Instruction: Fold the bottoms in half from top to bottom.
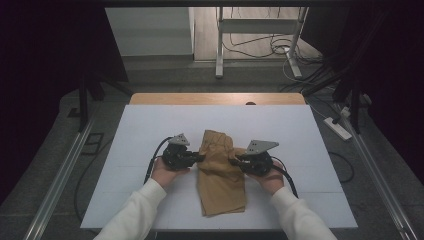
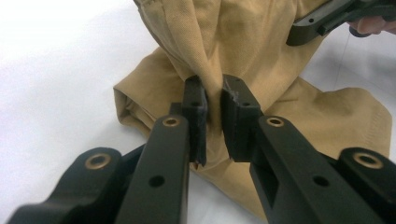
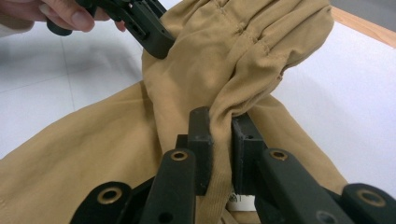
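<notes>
At the left of the high view, the left gripper (image 1: 199,158) bites the near-left edge of the tan garment (image 1: 220,185) — and in the left gripper view its jaws are nearly together with a ridge of the cloth (image 2: 210,56) pinched between the pads. The garment sits centre frame on the white table (image 1: 135,130), a little below the middle, its upper part lifted and bunched, its lower part lying flat toward the bottom edge. Moving right, the right gripper (image 1: 234,161) takes the opposite edge at about the same height; the right gripper view shows its jaws squeezed on a gathered fold (image 3: 222,116), with the other gripper (image 3: 149,35) in the upper left of that frame. So both claws are pinching fabric, mirror fashion. To do this fold well, I judge the two hands ought to travel together and level, keeping the raised flap taut between them so it does not sag or twist, and lay it down square on the flat part — letting go only once the edges line up. A lopsided pull would probably drag the lower layers askew. The garment's long axis runs from top to bottom of the high view, leaning slightly right as it descends, with the gathered, band-like end pointing to the top of the frame and the broad flat end toward the person.
</notes>
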Demonstrator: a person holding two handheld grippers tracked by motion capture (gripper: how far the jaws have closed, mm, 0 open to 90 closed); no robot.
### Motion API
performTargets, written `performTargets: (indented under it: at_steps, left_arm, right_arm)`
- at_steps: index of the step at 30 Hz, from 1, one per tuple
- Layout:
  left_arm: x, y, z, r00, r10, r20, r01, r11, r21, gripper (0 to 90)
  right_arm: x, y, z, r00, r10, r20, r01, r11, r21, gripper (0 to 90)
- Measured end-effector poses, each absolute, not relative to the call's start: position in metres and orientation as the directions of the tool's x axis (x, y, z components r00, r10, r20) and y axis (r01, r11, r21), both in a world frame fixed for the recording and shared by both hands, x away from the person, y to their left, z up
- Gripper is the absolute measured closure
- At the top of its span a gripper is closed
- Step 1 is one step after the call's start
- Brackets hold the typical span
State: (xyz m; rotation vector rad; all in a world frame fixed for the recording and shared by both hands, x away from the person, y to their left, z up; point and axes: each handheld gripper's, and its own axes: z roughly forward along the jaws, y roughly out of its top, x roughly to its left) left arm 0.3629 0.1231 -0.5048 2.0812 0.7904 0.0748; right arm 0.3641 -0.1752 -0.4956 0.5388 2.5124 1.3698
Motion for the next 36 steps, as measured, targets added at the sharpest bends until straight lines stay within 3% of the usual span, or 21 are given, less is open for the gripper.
performTargets:
  at_steps: [25,36]
  left_arm:
    - [0.341,0.127,-0.505,0.827,0.519,-0.214,0.477,-0.447,0.757,72.6]
    - [0.336,0.126,-0.505,0.837,0.502,-0.218,0.47,-0.454,0.757,72.6]
  right_arm:
    - [0.339,-0.183,-0.499,-0.928,0.372,-0.021,0.185,0.51,0.84,77.3]
    - [0.338,-0.194,-0.497,-0.914,0.402,-0.056,0.18,0.525,0.832,78.0]
